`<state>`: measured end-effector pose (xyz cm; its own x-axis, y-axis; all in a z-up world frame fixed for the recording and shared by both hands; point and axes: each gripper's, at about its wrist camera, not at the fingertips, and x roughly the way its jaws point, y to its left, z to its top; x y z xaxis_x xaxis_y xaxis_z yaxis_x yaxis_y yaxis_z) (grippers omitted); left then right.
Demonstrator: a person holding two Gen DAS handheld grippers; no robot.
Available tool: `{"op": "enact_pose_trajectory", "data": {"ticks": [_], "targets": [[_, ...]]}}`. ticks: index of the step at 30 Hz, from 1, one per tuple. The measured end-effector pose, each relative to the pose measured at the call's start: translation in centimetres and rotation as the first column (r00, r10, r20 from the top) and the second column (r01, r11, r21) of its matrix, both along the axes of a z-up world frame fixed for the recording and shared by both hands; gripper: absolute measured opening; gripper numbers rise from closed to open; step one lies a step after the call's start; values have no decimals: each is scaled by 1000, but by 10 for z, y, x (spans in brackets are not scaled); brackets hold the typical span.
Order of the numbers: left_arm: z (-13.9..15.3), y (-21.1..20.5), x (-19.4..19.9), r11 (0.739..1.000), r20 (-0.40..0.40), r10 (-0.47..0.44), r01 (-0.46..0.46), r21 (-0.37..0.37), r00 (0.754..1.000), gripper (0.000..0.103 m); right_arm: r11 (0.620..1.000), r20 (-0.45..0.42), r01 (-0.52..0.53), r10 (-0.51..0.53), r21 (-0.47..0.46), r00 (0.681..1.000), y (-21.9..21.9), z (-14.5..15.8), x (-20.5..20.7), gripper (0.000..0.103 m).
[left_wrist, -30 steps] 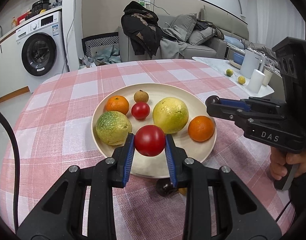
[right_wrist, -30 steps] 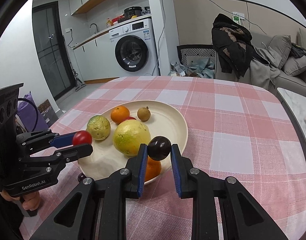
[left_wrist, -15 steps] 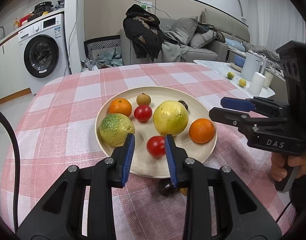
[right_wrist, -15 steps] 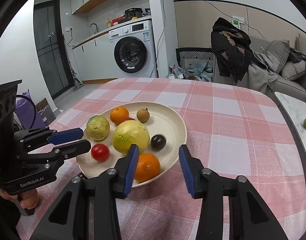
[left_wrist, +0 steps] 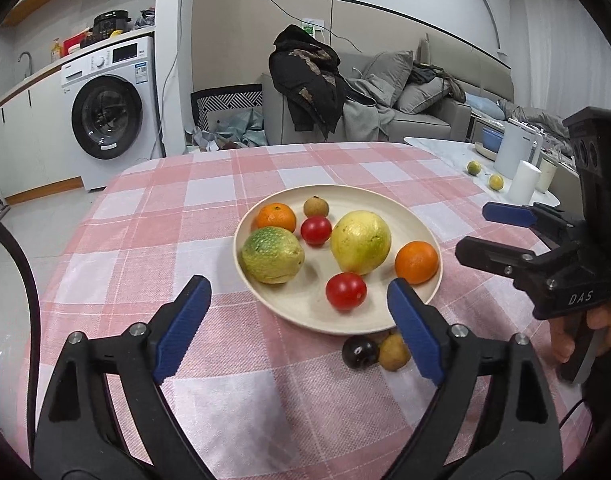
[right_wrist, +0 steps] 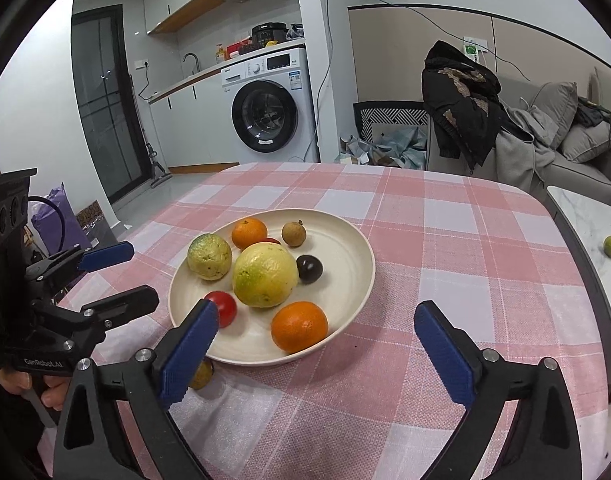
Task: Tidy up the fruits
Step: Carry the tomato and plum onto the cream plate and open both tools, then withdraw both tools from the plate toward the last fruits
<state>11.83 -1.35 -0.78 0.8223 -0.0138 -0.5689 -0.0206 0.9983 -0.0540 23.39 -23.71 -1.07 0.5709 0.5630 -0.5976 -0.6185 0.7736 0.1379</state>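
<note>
A pink-and-white checked tablecloth (left_wrist: 153,216) carries a cream plate (right_wrist: 345,236) that holds two big yellow-green citrus fruits (right_wrist: 264,274), two oranges (right_wrist: 299,326), two red tomatoes (left_wrist: 345,291), a brown longan (right_wrist: 293,233) and a dark plum (right_wrist: 309,268). A second dark plum (left_wrist: 359,352) and a small yellowish fruit (left_wrist: 393,355) lie on the cloth just beside the plate's near rim. The left gripper (left_wrist: 299,316) — marked "GenRobot.AI" — and the right gripper (right_wrist: 317,334) — marked "DAS" — are both opening, their jaws wide apart and gripping nothing, the blue pads (right_wrist: 187,354) partly hiding the near fruit.
</note>
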Motion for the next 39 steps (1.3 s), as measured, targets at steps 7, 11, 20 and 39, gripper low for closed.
{"op": "enact_pose_trajectory", "data": {"ticks": [7, 11, 20, 39], "targets": [[-1, 12, -21, 1000, 8, 19, -19, 1, 1000, 102, 999, 11, -26, 27, -37, 1000, 5, -2, -13, 103], [0, 14, -31, 1000, 12, 17, -17, -3, 1000, 102, 996, 12, -55, 56, -69, 998, 12, -3, -23, 103], [-3, 13, -45, 1000, 10, 16, -16, -4, 1000, 102, 983, -4, -126, 127, -133, 992, 30, -8, -41, 103], [-7, 15, -42, 1000, -12, 23, -23, -10, 1000, 102, 951, -182, -275, 249, -141, 951, 61, -36, -47, 78]]}}
